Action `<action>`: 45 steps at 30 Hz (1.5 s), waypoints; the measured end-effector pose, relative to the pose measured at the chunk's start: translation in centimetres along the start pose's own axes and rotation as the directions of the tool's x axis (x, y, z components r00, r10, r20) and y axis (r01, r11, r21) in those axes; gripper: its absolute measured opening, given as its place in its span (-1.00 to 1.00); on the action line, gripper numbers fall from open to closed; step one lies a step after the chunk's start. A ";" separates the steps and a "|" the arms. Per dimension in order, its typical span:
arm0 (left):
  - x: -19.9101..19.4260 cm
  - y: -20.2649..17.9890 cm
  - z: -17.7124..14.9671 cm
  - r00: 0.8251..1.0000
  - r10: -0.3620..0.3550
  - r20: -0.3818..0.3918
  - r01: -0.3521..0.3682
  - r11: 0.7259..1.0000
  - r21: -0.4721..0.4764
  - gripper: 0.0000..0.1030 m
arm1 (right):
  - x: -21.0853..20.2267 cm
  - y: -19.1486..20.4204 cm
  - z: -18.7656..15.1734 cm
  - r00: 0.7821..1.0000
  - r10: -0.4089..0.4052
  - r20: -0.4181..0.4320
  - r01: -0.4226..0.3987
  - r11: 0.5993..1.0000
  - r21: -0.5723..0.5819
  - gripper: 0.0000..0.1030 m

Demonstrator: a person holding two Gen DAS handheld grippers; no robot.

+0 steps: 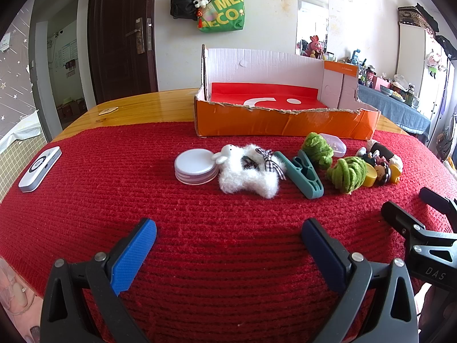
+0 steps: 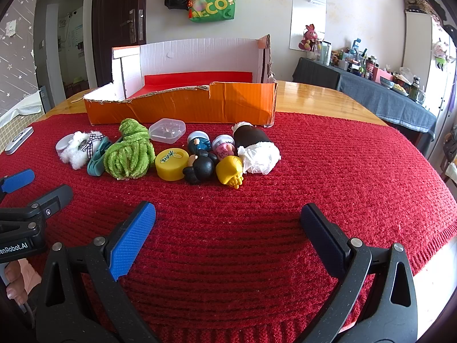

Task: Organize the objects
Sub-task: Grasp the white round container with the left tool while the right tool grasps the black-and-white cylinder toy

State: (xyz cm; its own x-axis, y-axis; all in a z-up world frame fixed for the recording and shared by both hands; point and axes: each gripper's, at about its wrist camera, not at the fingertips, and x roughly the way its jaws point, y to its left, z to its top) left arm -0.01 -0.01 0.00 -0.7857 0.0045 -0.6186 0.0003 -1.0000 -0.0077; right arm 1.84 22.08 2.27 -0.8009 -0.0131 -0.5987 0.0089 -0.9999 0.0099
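Note:
A row of small objects lies on the red mat (image 1: 142,188) before an orange cardboard box (image 1: 280,123): a white jar lid (image 1: 195,165), a fluffy white toy (image 1: 248,171), a teal clip (image 1: 304,174), green yarn bundles (image 1: 347,174), a clear plastic case (image 2: 167,130), a yellow tin (image 2: 170,163), several small figurines (image 2: 212,157) and a brown-and-white plush (image 2: 255,148). My left gripper (image 1: 230,235) stands open over bare mat, short of the fluffy toy. My right gripper (image 2: 228,221) is open too, short of the figurines. Neither holds anything.
The box (image 2: 182,105) has a torn front wall and a red lining. A white-and-grey device (image 1: 40,168) lies at the mat's left edge. The wooden table (image 2: 322,97) extends behind the mat. A door, hanging bags and a cluttered side table stand beyond.

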 end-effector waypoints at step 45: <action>3.3 6.7 7.2 0.965 -0.158 -0.211 0.168 0.985 0.033 1.00 | 3.5 -6.4 8.0 0.987 0.026 -0.160 -0.018 0.999 0.049 1.00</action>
State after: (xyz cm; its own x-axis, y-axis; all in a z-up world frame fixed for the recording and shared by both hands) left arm -7.03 -6.78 3.54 -0.6272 0.1632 -0.7616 -0.1519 -0.9847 -0.0859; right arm -5.84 28.47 6.49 -0.6943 -0.0390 -0.7186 -0.0062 -0.9982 0.0602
